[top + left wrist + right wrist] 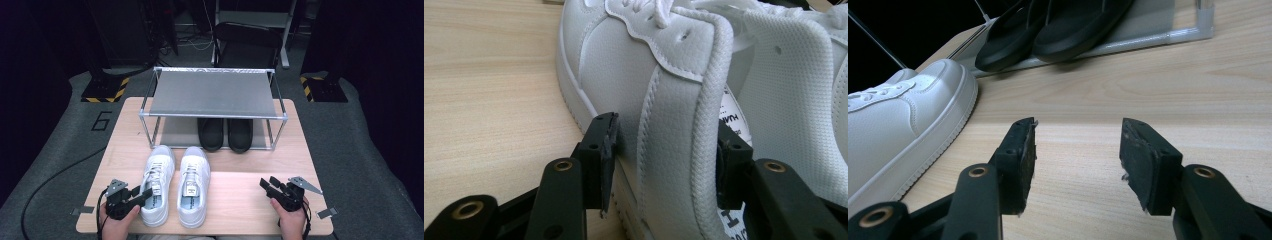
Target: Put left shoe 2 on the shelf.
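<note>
While the left gripper (141,196) sits at the heel end of the left white sneaker (158,184), its jaws straddle that shoe's outer heel wall — one pad outside against the leather, the other inside the collar. In the left gripper view the outer pad (608,160) lies at the leather or just off it, and the inner one (726,167) is tucked behind the padded collar; whether they press cannot be told, and no pinching of the wall is visible, so the tongs read as released around the heel, not clenched. Both white sneakers stand side by side on the wooden table (240,197), toes pointing at the shoe rack (212,95), heels near the person's edge; the right white sneaker (193,185) is just beside the left one. A pair of black shoes (225,134) sits on the rack's bottom level, under the grey mesh shelf. The right gripper (267,185) rests low over bare table at the right, well apart from the sneakers — jaws spread wide, nothing between them. Each hand grips its tool from the near table edge.
</note>
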Action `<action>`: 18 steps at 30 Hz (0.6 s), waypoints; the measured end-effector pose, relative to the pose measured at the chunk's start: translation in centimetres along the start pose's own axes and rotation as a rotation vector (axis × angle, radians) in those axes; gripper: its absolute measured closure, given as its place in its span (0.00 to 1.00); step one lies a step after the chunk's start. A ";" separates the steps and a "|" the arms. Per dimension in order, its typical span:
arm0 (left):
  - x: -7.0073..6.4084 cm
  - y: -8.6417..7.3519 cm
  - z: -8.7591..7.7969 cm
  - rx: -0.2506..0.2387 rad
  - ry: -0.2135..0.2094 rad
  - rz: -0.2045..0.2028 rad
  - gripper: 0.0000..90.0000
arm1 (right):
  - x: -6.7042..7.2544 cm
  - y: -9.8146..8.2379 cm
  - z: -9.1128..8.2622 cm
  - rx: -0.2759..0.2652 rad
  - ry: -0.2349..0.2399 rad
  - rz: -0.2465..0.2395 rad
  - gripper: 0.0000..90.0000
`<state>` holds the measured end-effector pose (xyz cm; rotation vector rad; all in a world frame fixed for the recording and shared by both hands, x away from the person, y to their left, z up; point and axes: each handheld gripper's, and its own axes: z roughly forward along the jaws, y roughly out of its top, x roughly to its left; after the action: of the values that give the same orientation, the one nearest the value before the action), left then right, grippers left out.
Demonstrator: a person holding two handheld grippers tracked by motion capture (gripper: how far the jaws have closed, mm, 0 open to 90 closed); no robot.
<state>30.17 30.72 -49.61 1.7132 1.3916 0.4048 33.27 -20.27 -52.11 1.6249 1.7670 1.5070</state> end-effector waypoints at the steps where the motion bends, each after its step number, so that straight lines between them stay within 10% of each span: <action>1: 0.0 0.0 0.0 0.000 0.000 0.000 0.58 | 0.0 0.0 0.0 0.002 0.002 0.006 0.54; 18: -0.2 0.6 0.1 0.042 0.037 0.004 0.67 | -0.3 -0.2 0.2 0.001 -0.003 0.033 0.54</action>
<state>30.55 30.50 -49.13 1.7505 1.4326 0.4137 33.39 -20.45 -52.48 1.6635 1.7485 1.5170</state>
